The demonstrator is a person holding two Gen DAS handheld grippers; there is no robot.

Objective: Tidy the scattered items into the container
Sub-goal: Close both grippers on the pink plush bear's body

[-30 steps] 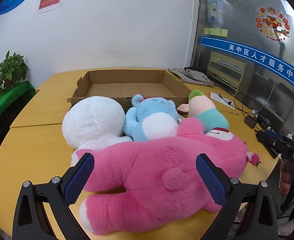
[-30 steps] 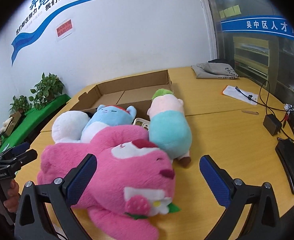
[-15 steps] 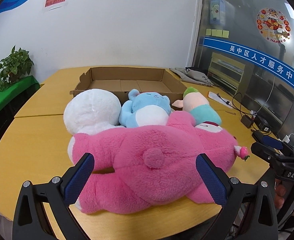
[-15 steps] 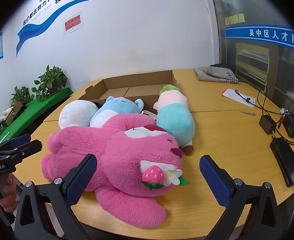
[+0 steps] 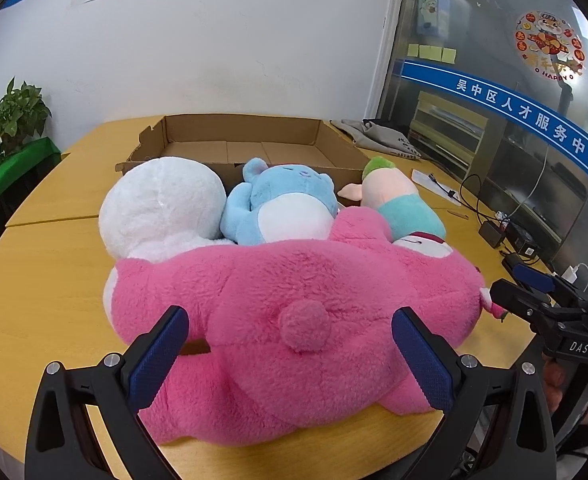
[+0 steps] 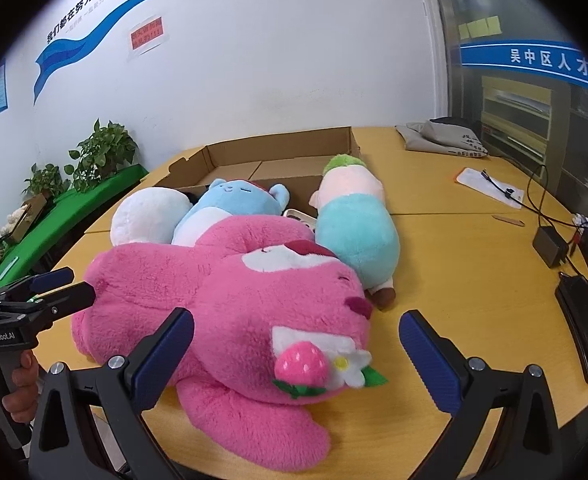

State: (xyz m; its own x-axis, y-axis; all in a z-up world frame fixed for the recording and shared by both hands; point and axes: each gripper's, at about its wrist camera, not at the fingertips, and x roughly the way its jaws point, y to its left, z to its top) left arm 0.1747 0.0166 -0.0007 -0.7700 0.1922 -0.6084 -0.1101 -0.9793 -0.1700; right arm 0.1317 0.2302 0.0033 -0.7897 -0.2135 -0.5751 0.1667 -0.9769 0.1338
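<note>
A big pink plush bear (image 5: 294, 312) (image 6: 230, 304) lies across the near table edge. Behind it sit a white plush (image 5: 162, 204) (image 6: 146, 216), a blue plush (image 5: 282, 208) (image 6: 230, 204) and a pink-and-teal plush (image 5: 401, 204) (image 6: 353, 224). An empty shallow cardboard box (image 5: 246, 136) (image 6: 286, 152) lies beyond them. My left gripper (image 5: 290, 356) is open at the bear's back, its fingers either side of the tail. My right gripper (image 6: 297, 360) is open at the bear's head, by the strawberry. Each gripper shows at the edge of the other's view.
A potted plant (image 5: 10, 120) on a green ledge stands at the left. On the right are a grey cloth bag (image 6: 441, 136), a paper (image 6: 489, 188), cables, black adapters (image 6: 549, 246) and a dark phone (image 6: 585, 328). A glass wall is beyond the table's right side.
Both grippers have drawn back a little and then closed in again on the pink bear, staying open. The toys and box have not moved.
</note>
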